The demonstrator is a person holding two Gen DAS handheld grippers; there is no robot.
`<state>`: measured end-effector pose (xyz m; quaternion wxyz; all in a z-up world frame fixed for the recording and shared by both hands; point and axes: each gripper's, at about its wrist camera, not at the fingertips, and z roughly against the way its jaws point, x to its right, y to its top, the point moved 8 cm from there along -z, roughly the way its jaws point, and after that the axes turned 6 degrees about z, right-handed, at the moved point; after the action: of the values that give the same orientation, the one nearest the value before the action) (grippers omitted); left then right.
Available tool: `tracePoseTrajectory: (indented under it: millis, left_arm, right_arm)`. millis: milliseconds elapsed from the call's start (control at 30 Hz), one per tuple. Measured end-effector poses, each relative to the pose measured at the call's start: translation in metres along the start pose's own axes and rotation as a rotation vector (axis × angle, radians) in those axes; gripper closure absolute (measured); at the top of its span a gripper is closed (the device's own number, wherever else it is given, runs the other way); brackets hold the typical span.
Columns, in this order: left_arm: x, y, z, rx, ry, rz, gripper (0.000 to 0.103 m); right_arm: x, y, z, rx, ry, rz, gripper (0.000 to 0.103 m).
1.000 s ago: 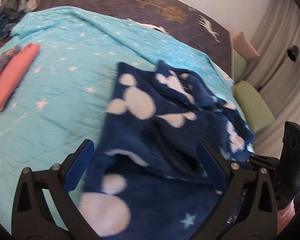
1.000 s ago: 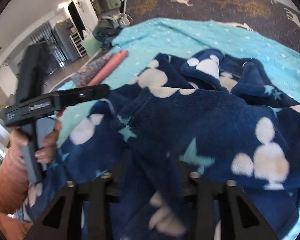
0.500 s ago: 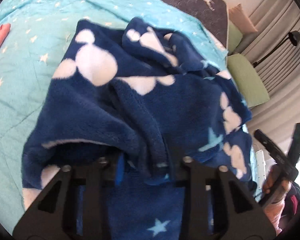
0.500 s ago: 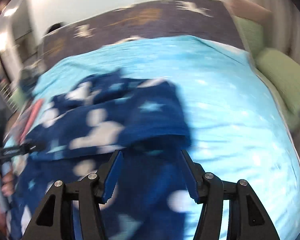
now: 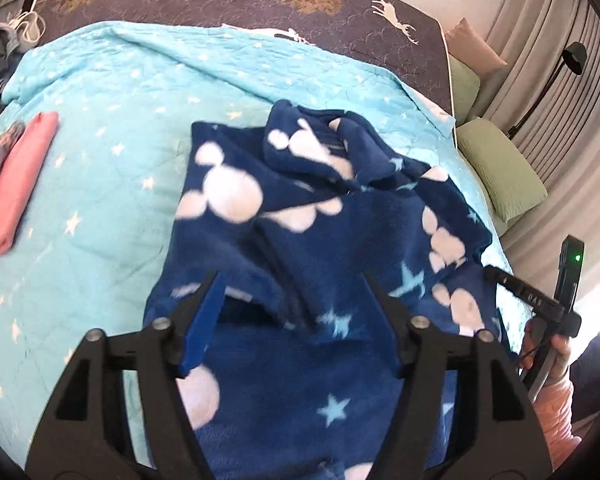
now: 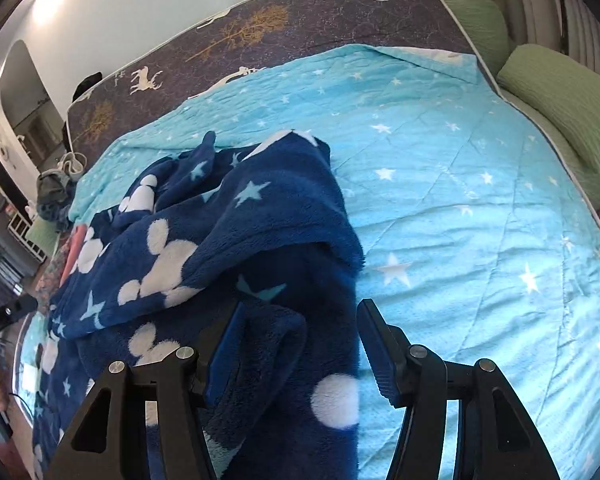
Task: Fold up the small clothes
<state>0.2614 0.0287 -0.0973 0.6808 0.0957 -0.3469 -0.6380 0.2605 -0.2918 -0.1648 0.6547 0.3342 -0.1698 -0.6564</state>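
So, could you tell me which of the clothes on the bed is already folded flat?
The pink garment at the left edge of the blue quilt is folded into a neat strip. The navy fleece in the middle lies crumpled and bunched.

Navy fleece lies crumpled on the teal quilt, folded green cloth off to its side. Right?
Not quite: the folded cloth is pink, not green, as the left wrist view shows. The rest holds: the navy fleece lies crumpled on the teal quilt, with the cloth off to its side.
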Motion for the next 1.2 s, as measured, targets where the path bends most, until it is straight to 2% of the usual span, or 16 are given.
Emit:
tracePoseTrajectory:
  millis: [67, 133, 200, 233, 333, 467, 567, 600, 633, 667, 733, 900, 1000, 1067, 1133, 1200]
  left_arm:
    - [0.006, 0.008, -0.017, -0.018, -0.035, -0.003, 0.033]
    - [0.006, 0.009, -0.044, -0.081, -0.06, 0.005, 0.032]
    - [-0.012, 0.0, -0.079, -0.175, -0.004, 0.051, 0.032]
    - [-0.02, -0.007, -0.089, -0.208, -0.012, 0.08, 0.032]
    - [-0.024, -0.014, -0.08, -0.148, -0.089, 0.078, 0.032]
    - [-0.011, -0.015, -0.067, -0.153, -0.078, 0.033, 0.032]
    - [0.003, -0.015, -0.069, -0.179, -0.122, 0.008, 0.033]
    - [0.005, -0.014, -0.074, -0.186, -0.11, -0.001, 0.035]
    - [0.006, -0.015, -0.078, -0.191, -0.084, -0.006, 0.057]
    - [0.005, -0.014, -0.083, -0.193, -0.053, 0.002, 0.091]
    - [0.01, -0.01, -0.08, -0.189, -0.083, 0.051, 0.091]
    - [0.033, 0.032, -0.022, -0.018, -0.148, 0.002, 0.091]
    - [0.037, 0.058, 0.006, 0.088, -0.078, -0.083, 0.091]
    - [0.024, 0.063, 0.008, 0.107, -0.019, -0.098, 0.091]
    - [0.007, 0.059, -0.006, 0.069, 0.0, -0.084, 0.09]
    - [-0.01, 0.047, -0.032, 0.004, 0.039, -0.08, 0.09]
  right_arm:
    - [-0.001, -0.001, -0.003, -0.006, 0.008, -0.008, 0.044]
    - [-0.002, -0.003, -0.004, -0.01, 0.013, -0.012, 0.044]
    - [-0.001, -0.005, -0.003, -0.011, 0.015, -0.015, 0.044]
    - [-0.001, -0.005, -0.003, -0.01, 0.017, -0.02, 0.044]
    - [0.002, -0.006, -0.001, -0.008, 0.023, -0.027, 0.043]
    - [0.005, -0.006, -0.005, -0.014, 0.022, -0.026, 0.042]
    - [0.007, -0.004, -0.007, -0.016, 0.014, -0.029, 0.042]
    - [0.007, -0.004, -0.007, -0.017, 0.011, -0.026, 0.041]
    - [0.008, -0.003, -0.009, -0.024, 0.004, -0.02, 0.04]
    - [0.008, -0.003, -0.01, -0.031, -0.003, -0.014, 0.039]
    - [0.008, 0.0, -0.013, -0.039, -0.015, -0.001, 0.039]
    - [0.005, 0.012, -0.022, -0.049, -0.079, 0.048, 0.039]
    - [0.012, 0.021, -0.035, -0.077, -0.161, 0.063, 0.039]
    - [0.031, 0.023, -0.042, -0.094, -0.262, 0.02, 0.036]
    - [0.047, 0.016, -0.044, -0.11, -0.17, -0.132, 0.035]
    - [0.054, 0.009, -0.043, -0.108, -0.102, -0.212, 0.035]
